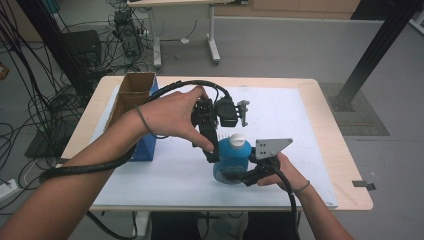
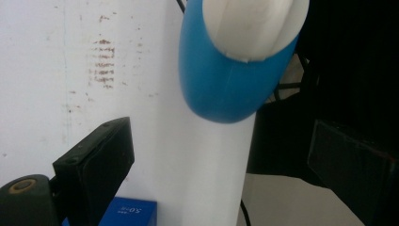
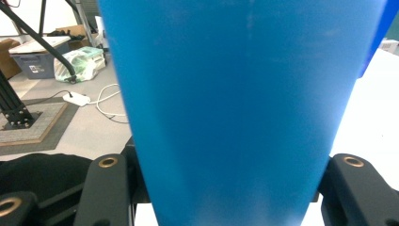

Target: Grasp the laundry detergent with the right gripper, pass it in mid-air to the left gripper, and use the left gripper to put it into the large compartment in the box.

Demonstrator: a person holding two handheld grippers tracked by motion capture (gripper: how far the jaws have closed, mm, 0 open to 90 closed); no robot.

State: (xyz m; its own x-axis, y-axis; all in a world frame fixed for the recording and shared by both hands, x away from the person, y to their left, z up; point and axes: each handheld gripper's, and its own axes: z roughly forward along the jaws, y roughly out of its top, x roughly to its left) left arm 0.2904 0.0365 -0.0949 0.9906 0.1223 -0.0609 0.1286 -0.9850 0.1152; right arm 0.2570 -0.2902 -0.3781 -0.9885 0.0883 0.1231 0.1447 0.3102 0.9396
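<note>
White-covered wooden table (image 1: pixel 310 150), tall blue cardboard box (image 1: pixel 145 147) well off to the outer side of the left gripper. Blue plastic bottle with white cap (image 1: pixel 232 155) stands upright, long axis vertical, clamped low on its body between the jaws of the right gripper (image 1: pixel 235 175), which comes in level from the bottle's right. Left gripper (image 1: pixel 214 150) is nearer the cap: pointing down, jaws spread and holding nothing, cap just ahead of and between them, not touching. Next move likely hinges on centring those jaws over the cap.
</note>
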